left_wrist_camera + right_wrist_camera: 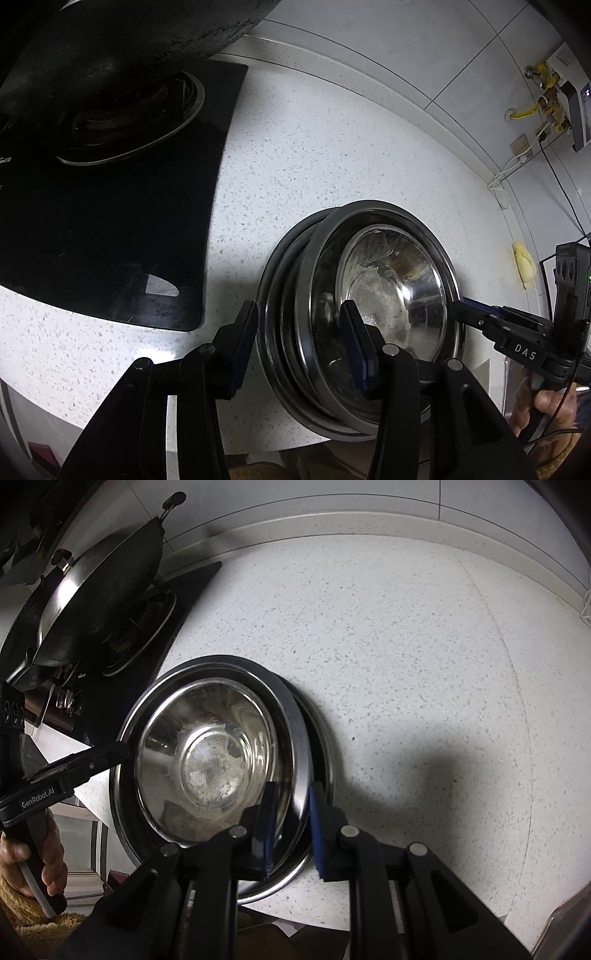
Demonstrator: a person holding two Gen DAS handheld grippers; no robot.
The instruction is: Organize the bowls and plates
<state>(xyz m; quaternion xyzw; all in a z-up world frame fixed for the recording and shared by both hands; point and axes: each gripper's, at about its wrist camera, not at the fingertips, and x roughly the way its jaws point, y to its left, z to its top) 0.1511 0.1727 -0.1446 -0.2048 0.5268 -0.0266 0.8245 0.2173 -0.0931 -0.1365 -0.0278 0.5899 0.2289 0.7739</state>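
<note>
**Stacked steel dishes near the tabletop's front edge, one claw on each side**

A white speckled stone tabletop (406, 646) stretches wide and bare to the right of and behind the dishes, up to a raised lip below a tiled wall (424, 55). To the left lies a black glass cooktop (110, 240), its corner close to the stack, with a dark wok (99, 602) resting on the burner.

The stack sits at the front edge and slightly overhangs it: one shiny round steel bowl (207, 749), with whitish residue at its bottom, nests in a tilted steel plate (291, 716), which rests on at least one more steel plate (273, 314) beneath; the exact count is unclear.

The left claw (301, 347) is open, its pads straddling the stack's left rims without pressing them. The right claw (293, 830) pinches the tilted plate's right rim between its blue pads. A hand (33, 860) holds each claw's handle.
</note>
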